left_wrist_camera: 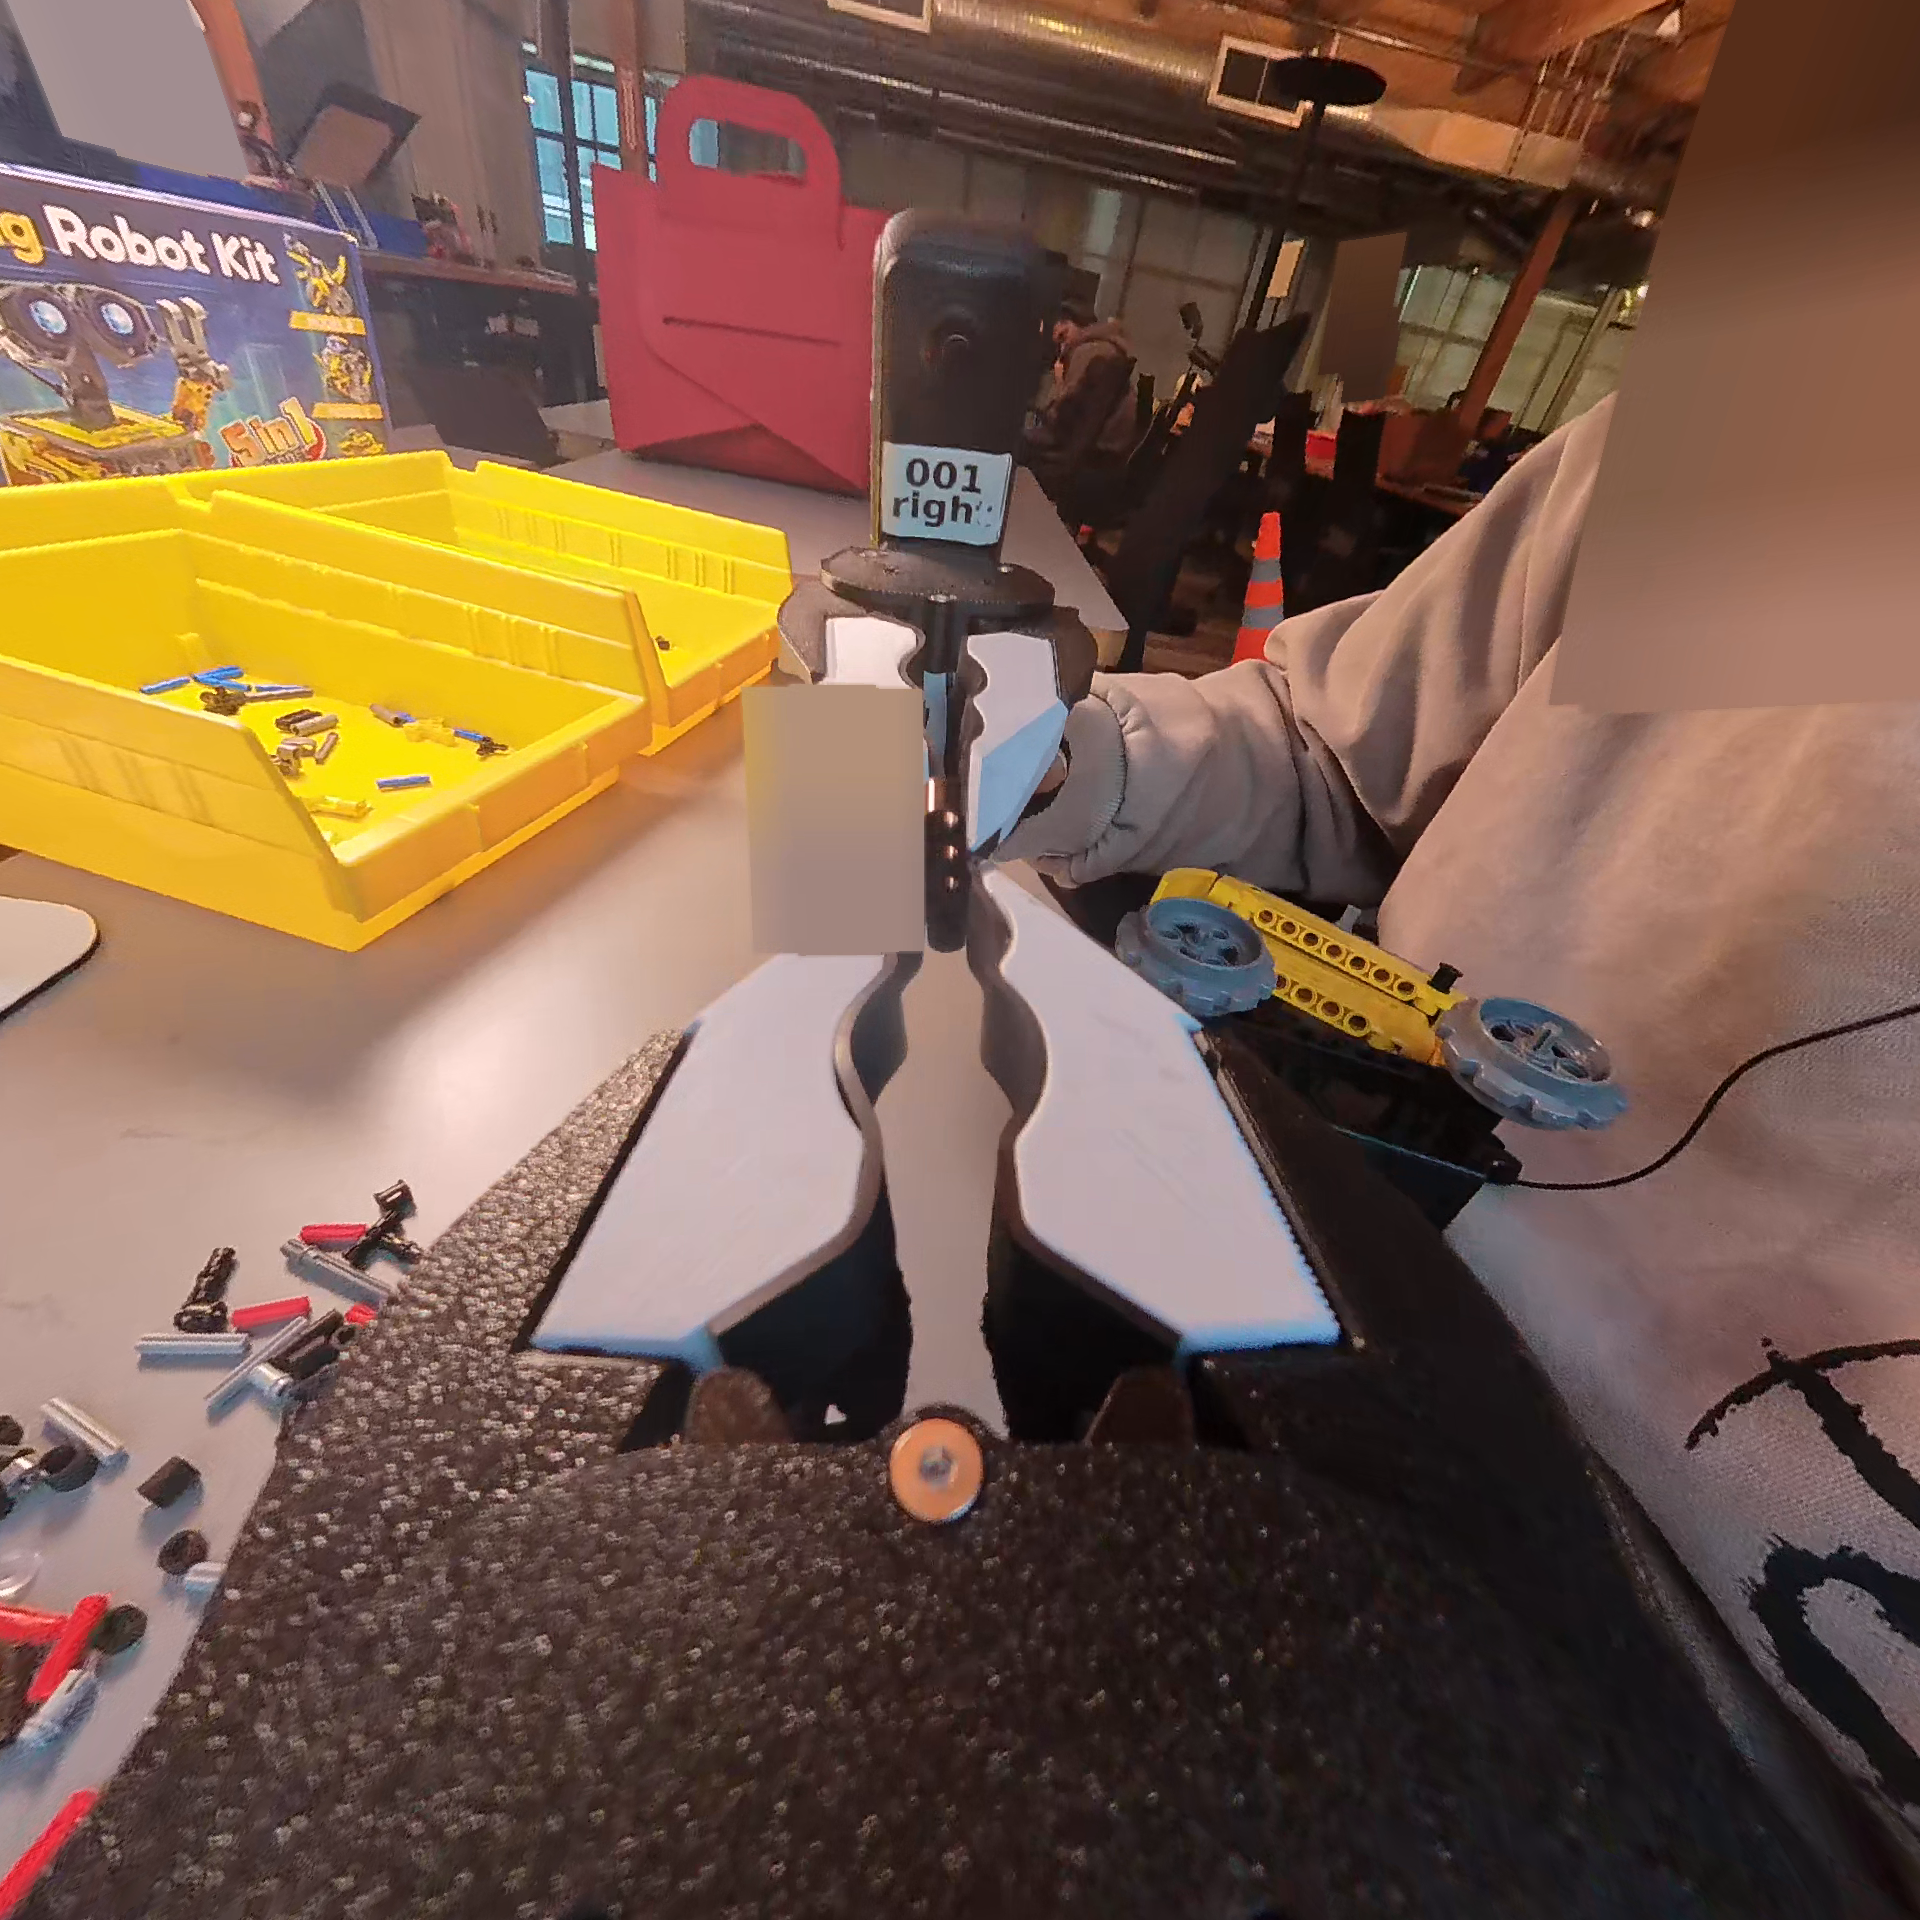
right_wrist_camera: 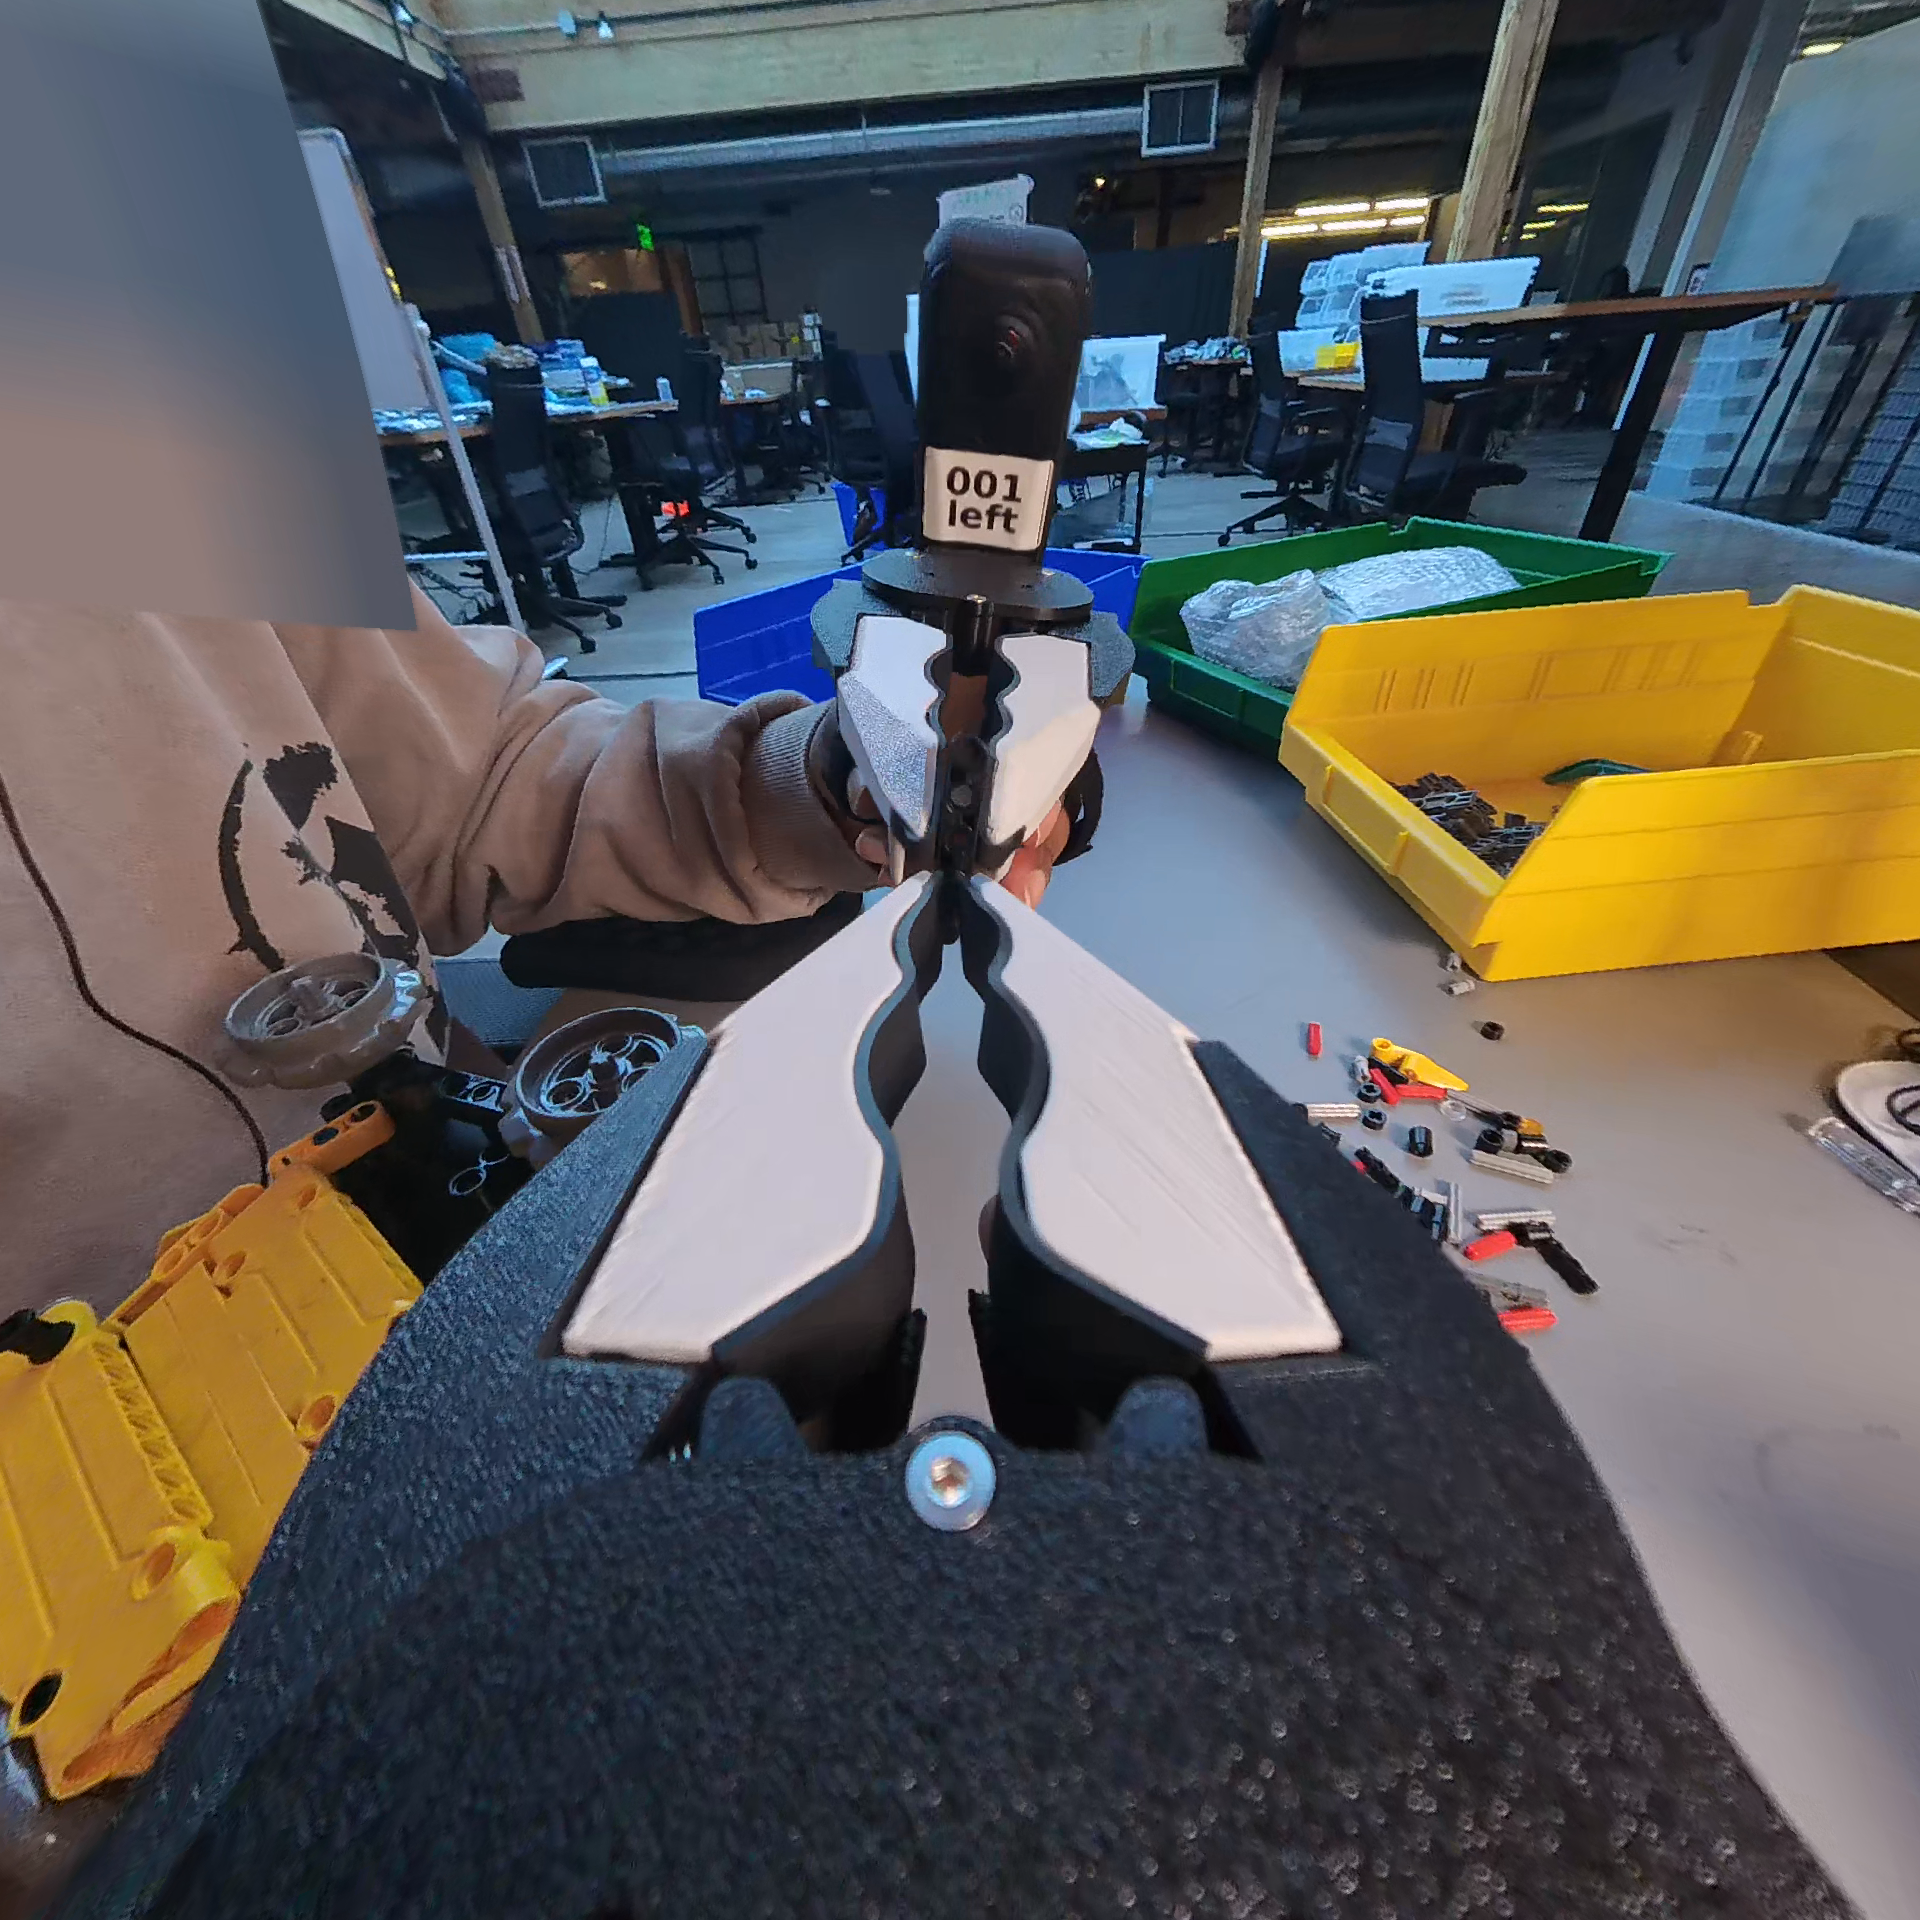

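Tools met tip to tip above the grey desk (left_wrist_camera: 436, 1039). The left tool (left_wrist_camera: 940, 940) and the right tool (right_wrist_camera: 951, 899) each pinched an end of 1 thin black beam with holes (left_wrist_camera: 945, 862), which stood upright between them. Both tools were clamped on that beam, fingers nearly together at the tips. A toy car of yellow bricks (left_wrist_camera: 1340, 961) with grey wheels (left_wrist_camera: 1195, 951) lay on the desk by the person's beige sleeve (left_wrist_camera: 1247, 769). Small red, black and grey pins (left_wrist_camera: 281, 1309) lay scattered on the desk beside the left tool. Yellow bins (left_wrist_camera: 343, 831) stood farther back, one holding loose blue and black pins. Near the right tool sat another yellow bin (right_wrist_camera: 1662, 894), with a green bin (right_wrist_camera: 1226, 665) and a blue bin (right_wrist_camera: 748, 644) behind.
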A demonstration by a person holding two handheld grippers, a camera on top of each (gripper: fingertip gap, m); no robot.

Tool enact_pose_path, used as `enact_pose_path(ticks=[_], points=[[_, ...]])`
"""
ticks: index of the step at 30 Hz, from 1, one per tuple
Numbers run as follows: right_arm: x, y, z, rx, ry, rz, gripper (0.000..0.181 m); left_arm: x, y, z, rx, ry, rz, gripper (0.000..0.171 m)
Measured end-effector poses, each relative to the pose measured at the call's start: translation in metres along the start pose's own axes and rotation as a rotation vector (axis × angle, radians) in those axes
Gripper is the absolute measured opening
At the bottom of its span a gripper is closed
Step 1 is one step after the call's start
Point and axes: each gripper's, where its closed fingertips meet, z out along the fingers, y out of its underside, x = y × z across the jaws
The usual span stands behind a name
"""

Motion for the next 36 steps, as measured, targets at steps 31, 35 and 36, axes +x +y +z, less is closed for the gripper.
enact_pose_path(ticks=[31,35,36], points=[[0.003,0.009,0.003,-0.098,0.057,-0.079,0.003,-0.002,0.005,0.003,0.005,-0.094,0.131,0.007],[0.001,0.007,0.003,-0.089,0.049,-0.065,0.003,0.000,0.003,0.004,0.017,-0.136,0.271,0.007],[0.000,0.006,0.003,-0.083,0.040,-0.060,0.003,0.002,0.002,0.005,0.022,-0.141,0.303,0.007]])
